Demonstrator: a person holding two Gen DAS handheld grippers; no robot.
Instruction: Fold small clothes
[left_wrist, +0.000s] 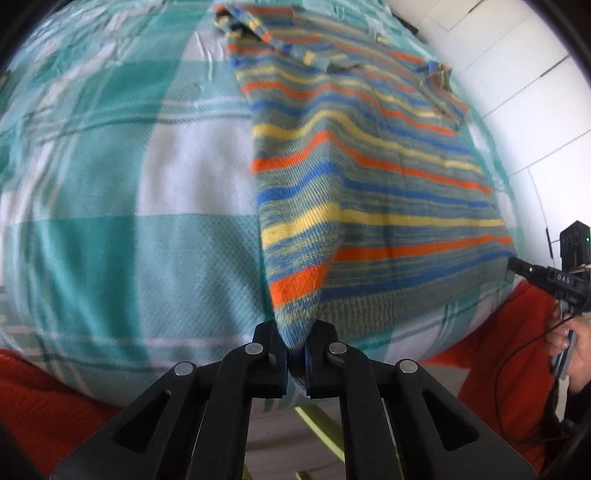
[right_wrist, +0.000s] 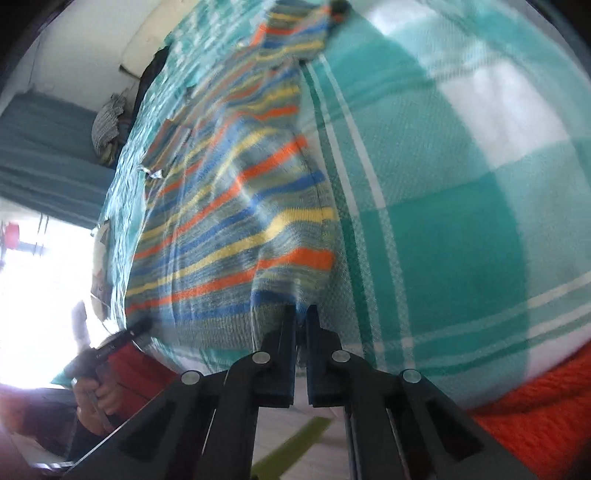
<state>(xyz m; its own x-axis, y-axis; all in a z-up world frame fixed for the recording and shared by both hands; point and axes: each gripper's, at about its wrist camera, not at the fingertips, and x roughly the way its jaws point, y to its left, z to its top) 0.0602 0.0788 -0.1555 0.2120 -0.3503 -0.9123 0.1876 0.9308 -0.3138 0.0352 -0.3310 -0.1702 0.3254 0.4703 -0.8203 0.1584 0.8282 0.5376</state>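
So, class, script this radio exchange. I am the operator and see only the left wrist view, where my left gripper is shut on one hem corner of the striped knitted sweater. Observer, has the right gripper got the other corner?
Observer: Yes. In the right wrist view, the right gripper is shut on the other hem corner of the striped knitted sweater, next to its side seam.
Operator: Is anything lying beyond the sweater that I cannot see?
Observer: A crumpled grey checked cloth sits by the far edge of the teal-and-white checked bedspread.
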